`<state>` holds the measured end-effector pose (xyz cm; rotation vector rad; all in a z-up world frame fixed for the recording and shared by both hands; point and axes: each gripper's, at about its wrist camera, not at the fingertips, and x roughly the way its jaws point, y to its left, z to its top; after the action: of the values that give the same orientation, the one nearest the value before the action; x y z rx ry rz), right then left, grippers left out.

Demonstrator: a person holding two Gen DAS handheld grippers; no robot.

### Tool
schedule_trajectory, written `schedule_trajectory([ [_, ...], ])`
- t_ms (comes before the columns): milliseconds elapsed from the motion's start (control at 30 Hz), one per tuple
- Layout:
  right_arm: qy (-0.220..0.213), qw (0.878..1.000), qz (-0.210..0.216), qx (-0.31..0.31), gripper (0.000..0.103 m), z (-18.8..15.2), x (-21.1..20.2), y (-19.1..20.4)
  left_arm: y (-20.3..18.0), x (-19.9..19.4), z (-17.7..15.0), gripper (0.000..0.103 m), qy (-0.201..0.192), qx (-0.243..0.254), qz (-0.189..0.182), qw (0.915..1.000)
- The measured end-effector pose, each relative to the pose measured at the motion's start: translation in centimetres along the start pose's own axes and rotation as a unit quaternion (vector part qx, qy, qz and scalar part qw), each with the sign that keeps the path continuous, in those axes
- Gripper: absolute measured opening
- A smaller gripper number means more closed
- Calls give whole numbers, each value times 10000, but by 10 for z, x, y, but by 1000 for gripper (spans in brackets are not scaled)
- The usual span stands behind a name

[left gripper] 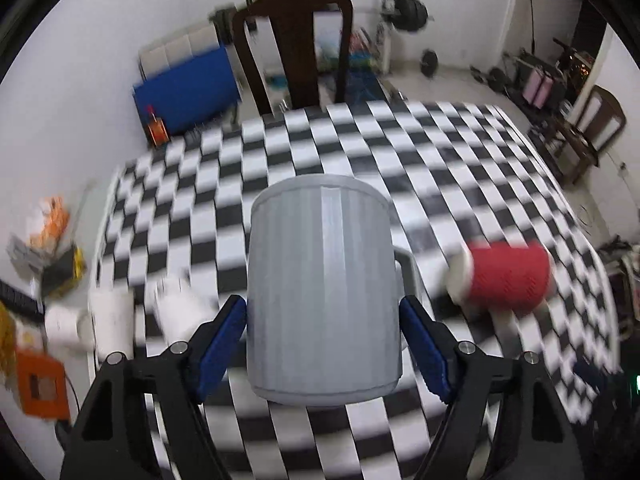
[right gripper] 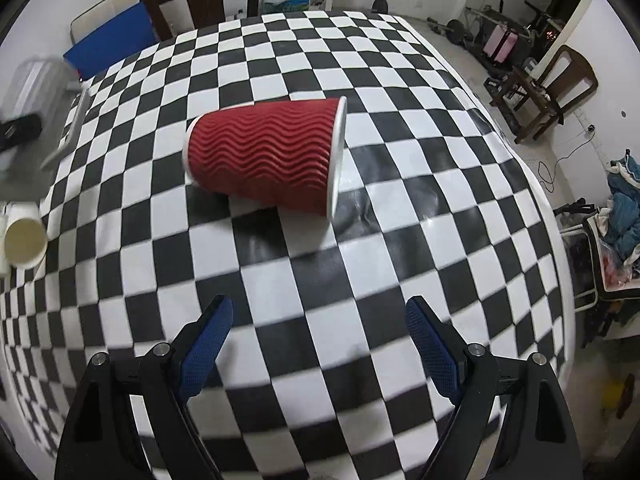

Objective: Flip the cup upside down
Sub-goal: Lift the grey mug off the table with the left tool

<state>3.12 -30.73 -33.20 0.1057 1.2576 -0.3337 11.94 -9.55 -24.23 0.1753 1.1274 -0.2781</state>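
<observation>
In left claw [left gripper: 323, 322], grey mug [left gripper: 323, 280], gripped

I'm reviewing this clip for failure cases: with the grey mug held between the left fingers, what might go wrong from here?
1. The left hand-held gripper grips the grey ribbed mug only by its sides; the blurred view suggests fast motion, so it may slip.
2. The mug's handle sits close to the right-side finger and may catch.
3. A red paper cup lies on its side on the checkered tablecloth and might roll if bumped.
</observation>
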Motion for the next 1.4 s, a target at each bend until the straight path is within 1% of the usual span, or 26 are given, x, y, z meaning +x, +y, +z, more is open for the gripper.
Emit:
schedule_trajectory([
  [133, 183, 9997, 146, -3, 89, -11, -17, -8, -4, -16, -35, 76, 683, -238, -312, 9969],
  [233, 338, 9992, 224, 41, 89, -20, -24, -17, -10, -21, -62, 76, 1131, -495, -589, 9906],
  [267, 370, 9989, 266, 61, 89, -23, -24, -21, -13, -20, -73, 76, 1322, -641, -736, 9864],
  [300, 396, 9988, 265, 80, 89, -25, -25, -24, -15, -21, -79, 76, 1435, -732, -841, 9833],
  [400, 445, 9986, 262, 98, 89, -31, -23, -34, -21, -12, -101, 76, 1861, -1148, -1197, 9684],
  [467, 467, 9985, 253, 129, 89, -34, -22, -40, -23, -4, -110, 76, 1948, -1373, -1279, 9627],
  [567, 489, 9984, 215, 203, 89, -36, -20, -48, -25, 8, -113, 76, 1892, -1715, -1371, 9571],
  [600, 497, 9983, 195, 222, 89, -37, -19, -51, -27, 14, -113, 77, 1824, -1776, -1362, 9574],
  [667, 508, 9983, 145, 232, 89, -37, -16, -53, -29, 14, -107, 76, 1514, -1708, -1253, 9655],
  [733, 516, 9984, 90, 222, 89, -38, -14, -55, -36, 12, -105, 76, 1404, -1509, -1142, 9719],
  [833, 532, 9984, 30, 195, 89, -40, -12, -55, -47, 9, -106, 77, 1343, -1256, -1008, 9778],
  [1033, 503, 9985, -13, 228, 89, -41, -16, -53, -45, 7, -119, 77, 1588, -1067, -995, 9765],
  [1233, 450, 9984, -32, 346, 89, -44, -23, -50, -56, 8, -136, 77, 1868, -834, -918, 9745],
  [1300, 430, 9983, -40, 394, 89, -47, -25, -50, -59, 10, -143, 77, 1983, -797, -895, 9728],
  [1400, 405, 9982, -75, 443, 89, -50, -29, -51, -62, 17, -155, 76, 2201, -840, -881, 9678],
])
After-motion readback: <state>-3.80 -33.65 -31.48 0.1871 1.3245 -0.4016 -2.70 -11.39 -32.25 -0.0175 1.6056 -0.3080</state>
